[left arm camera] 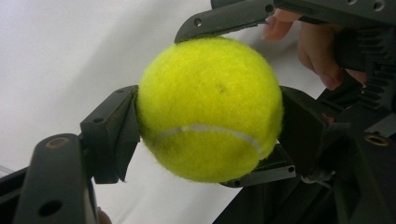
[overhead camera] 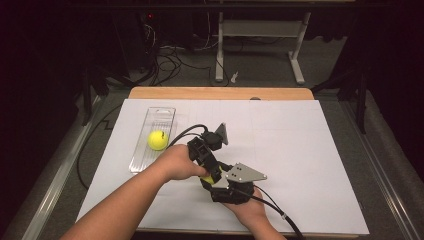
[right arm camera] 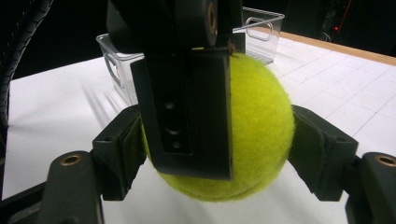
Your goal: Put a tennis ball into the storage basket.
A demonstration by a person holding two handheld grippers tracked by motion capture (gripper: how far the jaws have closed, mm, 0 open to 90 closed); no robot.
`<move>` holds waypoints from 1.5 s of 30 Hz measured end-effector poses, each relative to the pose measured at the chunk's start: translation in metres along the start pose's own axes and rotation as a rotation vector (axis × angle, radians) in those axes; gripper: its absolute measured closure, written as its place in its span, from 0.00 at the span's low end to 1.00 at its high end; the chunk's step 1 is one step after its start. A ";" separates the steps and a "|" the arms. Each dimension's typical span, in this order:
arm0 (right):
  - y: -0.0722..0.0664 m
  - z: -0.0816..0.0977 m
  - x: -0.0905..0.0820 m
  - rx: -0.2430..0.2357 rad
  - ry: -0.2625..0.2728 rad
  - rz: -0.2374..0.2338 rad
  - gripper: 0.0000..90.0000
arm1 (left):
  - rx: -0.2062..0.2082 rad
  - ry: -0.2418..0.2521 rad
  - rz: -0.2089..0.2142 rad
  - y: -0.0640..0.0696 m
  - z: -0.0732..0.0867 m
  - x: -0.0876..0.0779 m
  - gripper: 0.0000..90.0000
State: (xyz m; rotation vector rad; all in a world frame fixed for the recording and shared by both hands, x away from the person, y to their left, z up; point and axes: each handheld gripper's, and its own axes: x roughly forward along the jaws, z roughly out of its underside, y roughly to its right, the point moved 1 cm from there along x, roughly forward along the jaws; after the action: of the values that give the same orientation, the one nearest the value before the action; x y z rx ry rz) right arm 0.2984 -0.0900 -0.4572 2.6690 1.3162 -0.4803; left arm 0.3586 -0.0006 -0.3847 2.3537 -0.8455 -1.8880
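Your left gripper [left arm camera: 205,140] and right gripper [right arm camera: 219,154] both clamp 1 tennis ball [left arm camera: 210,109] between their jaws. It's light, fuzzy, slightly springy; grip across its widest middle so it can't squirt out.

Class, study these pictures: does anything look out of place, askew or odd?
One oddity: both tongs, left and right, clamp the same tennis ball at once, crosswise above the white sheet. The second ball sits neatly in the clear tray.
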 end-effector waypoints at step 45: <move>0.005 0.006 -0.003 0.018 -0.002 0.053 0.00 | -0.022 0.039 -0.052 -0.018 -0.007 -0.009 0.30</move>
State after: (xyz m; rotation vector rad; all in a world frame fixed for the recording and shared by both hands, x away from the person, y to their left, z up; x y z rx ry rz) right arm 0.2993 -0.0967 -0.4624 2.7095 1.2432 -0.4903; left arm 0.3713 0.0160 -0.3809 2.4142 -0.7646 -1.8531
